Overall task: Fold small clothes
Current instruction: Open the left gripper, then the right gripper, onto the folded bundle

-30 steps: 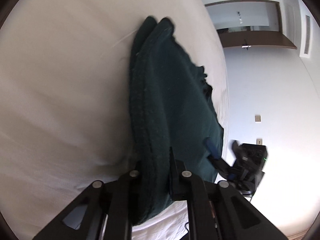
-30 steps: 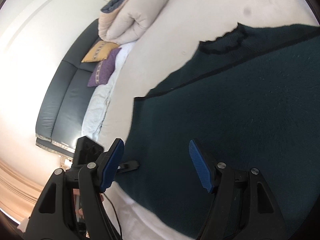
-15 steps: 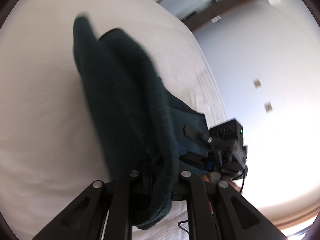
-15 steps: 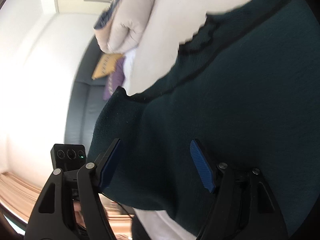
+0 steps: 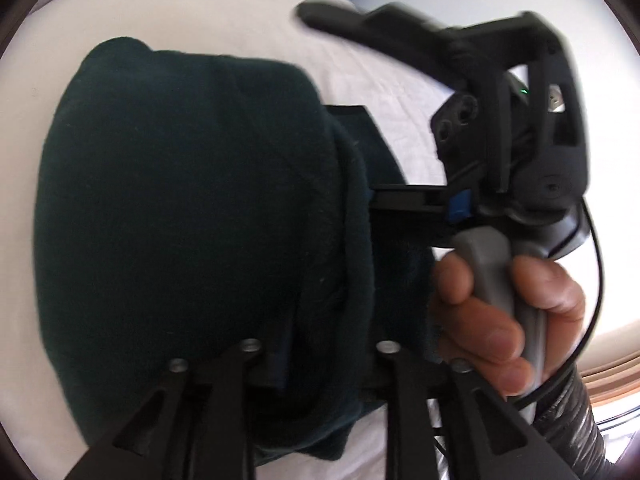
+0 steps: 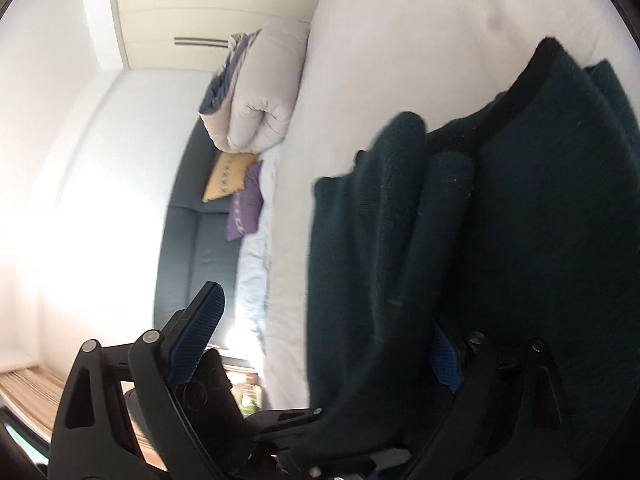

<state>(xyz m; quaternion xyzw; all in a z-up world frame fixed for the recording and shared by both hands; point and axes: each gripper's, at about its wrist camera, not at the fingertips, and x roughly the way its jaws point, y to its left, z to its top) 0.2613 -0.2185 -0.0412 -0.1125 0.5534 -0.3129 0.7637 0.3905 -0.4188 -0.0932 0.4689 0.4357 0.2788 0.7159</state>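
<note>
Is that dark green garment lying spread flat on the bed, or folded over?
Folded over. The garment shows stacked layers with rounded fold edges, bunched on the white bed.

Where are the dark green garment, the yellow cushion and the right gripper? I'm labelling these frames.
dark green garment [image 5: 180, 220], left wrist view, on the broad folded top layer.
yellow cushion [image 6: 229, 175], right wrist view, on its face.
right gripper [image 6: 320, 344], right wrist view, midway between its blue-padded fingers.
</note>
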